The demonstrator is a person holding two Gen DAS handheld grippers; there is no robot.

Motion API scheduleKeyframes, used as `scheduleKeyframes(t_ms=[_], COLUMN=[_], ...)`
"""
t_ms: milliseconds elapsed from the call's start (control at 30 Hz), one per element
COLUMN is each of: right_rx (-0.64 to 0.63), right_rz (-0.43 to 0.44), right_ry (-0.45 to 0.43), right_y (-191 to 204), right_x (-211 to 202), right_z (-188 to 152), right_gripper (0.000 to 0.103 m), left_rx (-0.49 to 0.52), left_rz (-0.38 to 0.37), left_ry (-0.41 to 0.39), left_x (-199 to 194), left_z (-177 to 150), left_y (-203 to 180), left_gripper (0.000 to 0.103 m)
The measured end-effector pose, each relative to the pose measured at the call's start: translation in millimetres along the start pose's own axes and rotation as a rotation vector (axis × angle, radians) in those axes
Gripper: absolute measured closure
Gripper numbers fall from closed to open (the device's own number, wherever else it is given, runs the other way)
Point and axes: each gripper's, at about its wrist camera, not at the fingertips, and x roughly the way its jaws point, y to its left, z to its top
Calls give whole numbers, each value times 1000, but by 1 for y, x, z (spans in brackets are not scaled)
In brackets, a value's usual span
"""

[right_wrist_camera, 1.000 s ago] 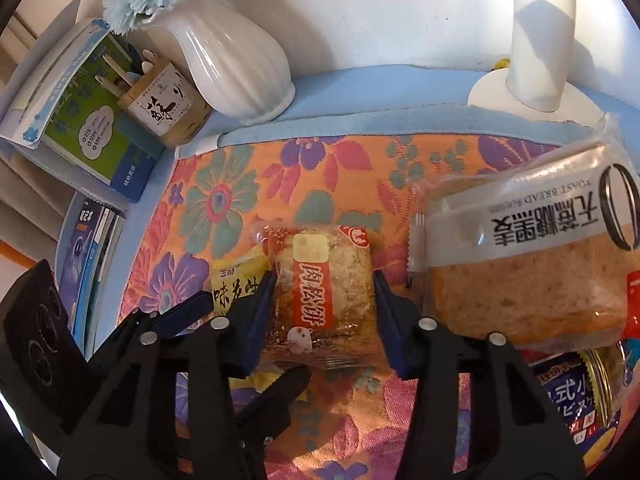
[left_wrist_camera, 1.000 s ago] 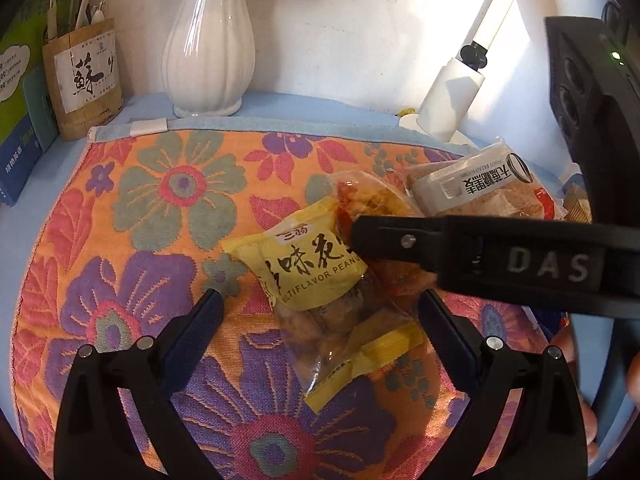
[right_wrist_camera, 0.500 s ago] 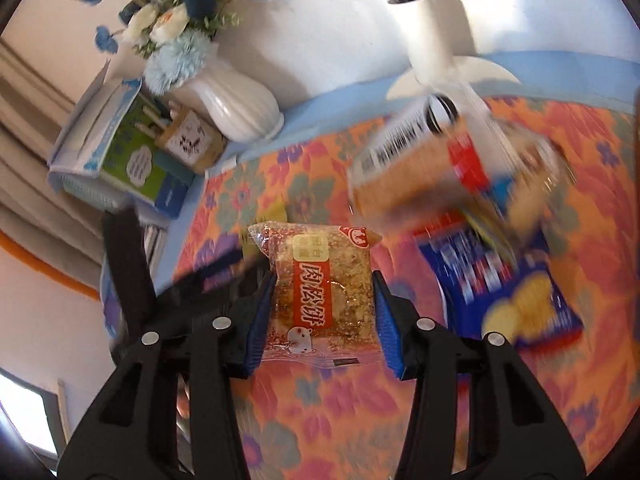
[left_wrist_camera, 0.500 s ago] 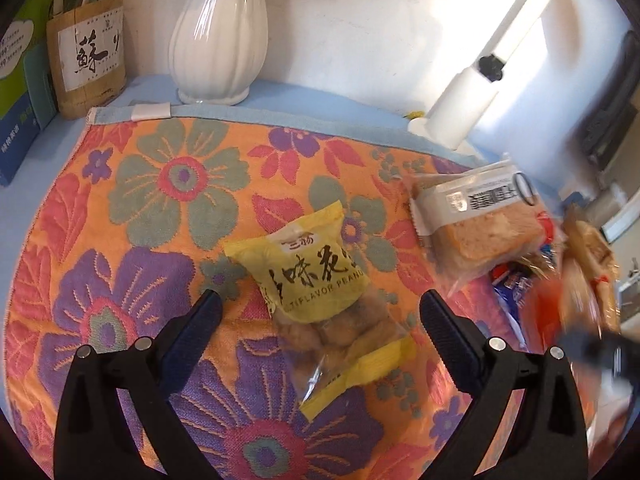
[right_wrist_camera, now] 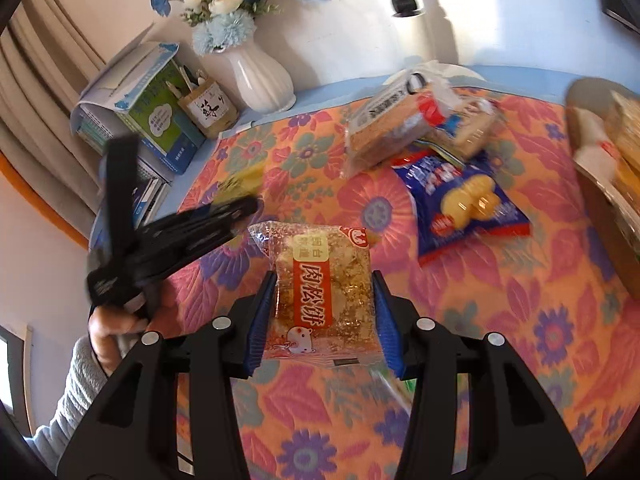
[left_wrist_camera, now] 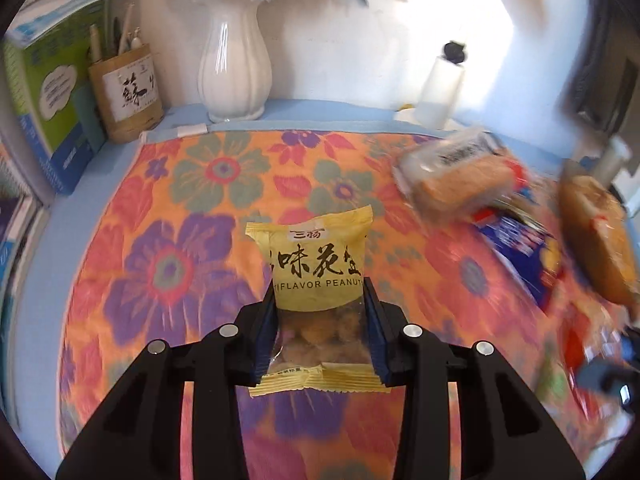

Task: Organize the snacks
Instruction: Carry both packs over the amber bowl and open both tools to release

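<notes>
Since a second ago the left gripper [left_wrist_camera: 320, 320] has clamped the yellow peanut packet [left_wrist_camera: 316, 268] and raised it off the flowered cloth [left_wrist_camera: 168, 200], ready to be sorted. The right gripper [right_wrist_camera: 324, 312] grips the meat-floss cake [right_wrist_camera: 320, 292] nearer than the vase [right_wrist_camera: 260, 76]. Beside the vase: one bread pack [right_wrist_camera: 384, 120], one blue biscuit bag [right_wrist_camera: 464, 200].

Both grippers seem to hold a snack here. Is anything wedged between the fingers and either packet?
No. The left gripper clamps the yellow peanut packet directly, and the right gripper clamps the clear pastry packet directly. Nothing else visible sits between fingers and packets.
</notes>
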Motion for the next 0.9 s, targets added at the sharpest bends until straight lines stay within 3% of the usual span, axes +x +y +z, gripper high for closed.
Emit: scheduleKeyframes(t_ms=[100,200,300,467,667,900], right_rx=[42,72,107,168,230,318], right_rz=[-4,-63,-104,-225,-343,-397], right_ry=[-38,-93,-173,-346,-443,-434], right_y=[-11,-29,-50,-92,-152,-225], right_x=[-21,-49,-90,-171,-218,-219], right_z=[-18,-28,-22,-4,26,50], right_gripper=[55,55,55,55,55,55], left_rx=[-8,26,129,222,306,344], left_rz=[-66,-91,-86,-208,-333,-438], left_ry=[-29,-49,-113,-196,-171,-114], left_x=[-27,-44,-70,-104,-85,-40], left_z=[-16,-18,3,39,76,98], left_y=[-6,-25,-65,-137,-244,-330], left_gripper=[66,66,66,66,66,66])
